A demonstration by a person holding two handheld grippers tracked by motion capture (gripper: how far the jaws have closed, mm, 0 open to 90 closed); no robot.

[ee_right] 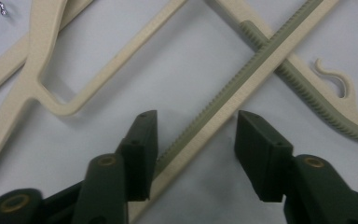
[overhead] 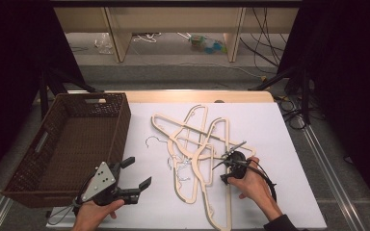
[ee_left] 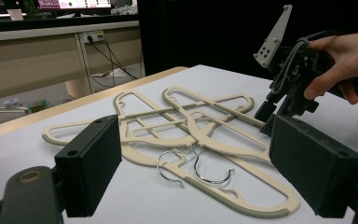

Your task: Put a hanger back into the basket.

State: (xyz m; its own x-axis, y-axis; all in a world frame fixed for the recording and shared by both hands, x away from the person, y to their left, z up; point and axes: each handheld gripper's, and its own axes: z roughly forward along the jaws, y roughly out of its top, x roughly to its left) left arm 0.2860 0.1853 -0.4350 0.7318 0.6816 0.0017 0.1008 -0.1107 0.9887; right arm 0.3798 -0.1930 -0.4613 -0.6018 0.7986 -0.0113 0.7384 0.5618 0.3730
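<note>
The cream hangers (overhead: 197,154) lie tangled at the frame's centre; the brown basket (overhead: 120,126) at left holds none. The right gripper (ee_right: 193,154) straddles one hanger arm, jaws half apart, not pressing. The left gripper (overhead: 136,174) waits wide open.

hangers (overhead: 200,154): 3 | basket (overhead: 43,144): 1 | grippers: 2
</note>
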